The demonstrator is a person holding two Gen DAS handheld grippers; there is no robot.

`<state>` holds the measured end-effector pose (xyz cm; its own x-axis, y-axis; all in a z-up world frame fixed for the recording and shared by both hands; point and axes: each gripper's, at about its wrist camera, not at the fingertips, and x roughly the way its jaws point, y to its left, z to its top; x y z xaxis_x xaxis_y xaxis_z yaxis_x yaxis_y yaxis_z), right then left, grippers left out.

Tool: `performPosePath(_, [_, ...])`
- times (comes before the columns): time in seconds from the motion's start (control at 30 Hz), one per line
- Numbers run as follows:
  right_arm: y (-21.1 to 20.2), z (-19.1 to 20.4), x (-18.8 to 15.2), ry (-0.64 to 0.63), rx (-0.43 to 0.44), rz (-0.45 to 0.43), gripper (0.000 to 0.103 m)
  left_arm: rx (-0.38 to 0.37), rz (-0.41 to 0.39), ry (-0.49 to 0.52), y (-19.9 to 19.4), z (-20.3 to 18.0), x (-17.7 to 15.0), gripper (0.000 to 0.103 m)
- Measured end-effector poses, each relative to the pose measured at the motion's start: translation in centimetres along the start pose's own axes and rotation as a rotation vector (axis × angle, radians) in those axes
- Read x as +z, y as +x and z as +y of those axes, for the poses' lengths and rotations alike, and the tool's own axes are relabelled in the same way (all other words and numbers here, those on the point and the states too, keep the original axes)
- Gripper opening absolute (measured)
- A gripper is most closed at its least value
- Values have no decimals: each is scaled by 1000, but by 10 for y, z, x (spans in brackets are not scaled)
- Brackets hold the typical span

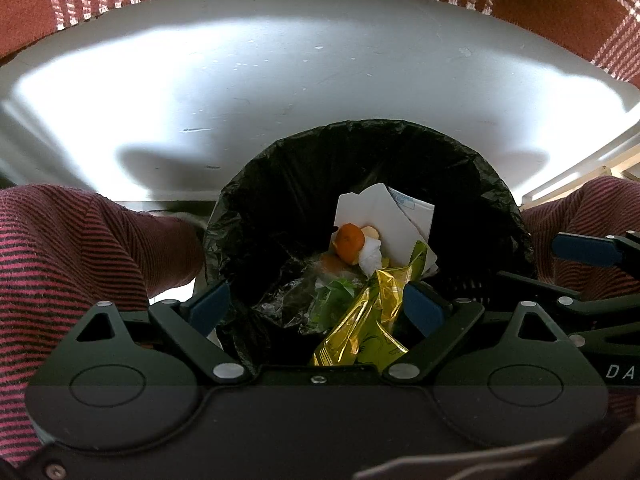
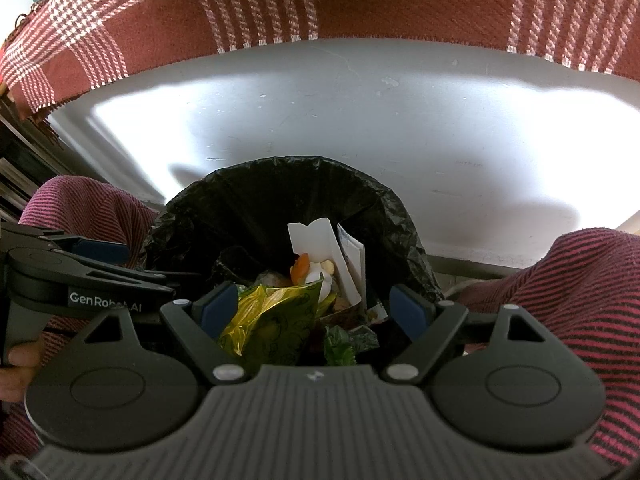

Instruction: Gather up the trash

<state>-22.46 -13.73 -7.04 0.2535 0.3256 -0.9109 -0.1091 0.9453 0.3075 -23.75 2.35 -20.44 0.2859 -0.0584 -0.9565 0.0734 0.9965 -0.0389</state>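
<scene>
Bin floor hidden beneath the refuse; lower edge of the yellow wrapper (image 1: 362, 326) cut off by the left gripper (image 1: 318, 306). The wrapper, glossy and crumpled, lies in the black-lined bin (image 2: 264, 196) at 6 o'clock, orange peel (image 1: 349, 241) and white carton (image 2: 320, 246) toward 12. Both grippers, right gripper (image 2: 316, 306) included, stand spread, gripping nothing. Striped trouser knees (image 1: 80, 240) flank the bin at 3 and 9 o'clock.

white floor (image 1: 320, 80), black-lined bin (image 1: 280, 184), plaid cloth (image 2: 360, 0)
</scene>
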Motion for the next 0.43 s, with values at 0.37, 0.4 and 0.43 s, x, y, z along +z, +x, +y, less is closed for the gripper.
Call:
performPosePath(0.37, [0, -1, -1, 7, 6, -1, 90, -6, -4, 2, -2, -1, 0, 93])
performPosePath(0.4, [0, -2, -1, 8, 6, -2, 90, -5, -3, 2, -1, -1, 0, 93])
performPosePath(0.43, [0, -3, -1, 9, 6, -2, 90, -4, -2, 1, -2, -1, 0, 93])
